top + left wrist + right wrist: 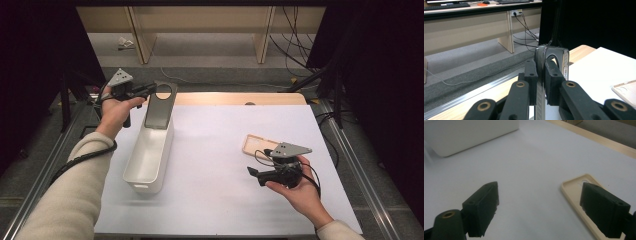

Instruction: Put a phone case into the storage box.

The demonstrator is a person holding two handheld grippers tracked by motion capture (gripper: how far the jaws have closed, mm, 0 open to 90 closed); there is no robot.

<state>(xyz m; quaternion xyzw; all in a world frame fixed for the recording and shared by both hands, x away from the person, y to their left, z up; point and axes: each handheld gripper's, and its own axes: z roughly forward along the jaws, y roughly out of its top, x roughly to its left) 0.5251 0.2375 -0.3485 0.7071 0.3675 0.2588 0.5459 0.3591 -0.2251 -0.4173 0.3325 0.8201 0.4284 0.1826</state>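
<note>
Here the left gripper (146,90) is clamped on the top edge of a dark phone case (161,106), held upright over the far end of the white bin (150,155). Well to the bin's right, across bare white tabletop (215,145), the right gripper (253,171) stands wide apart just beside a beige phone case (256,145).

Counter (225,98): pale wood top, mostly covered by a white sheet (225,150). On the sheet, a long white bin (150,157) stands lengthwise, below and just nearside of the left fingers (148,89). A beige phone case (260,145) lies flat, hollow side up, just beyond the right fingers (253,172).
</note>
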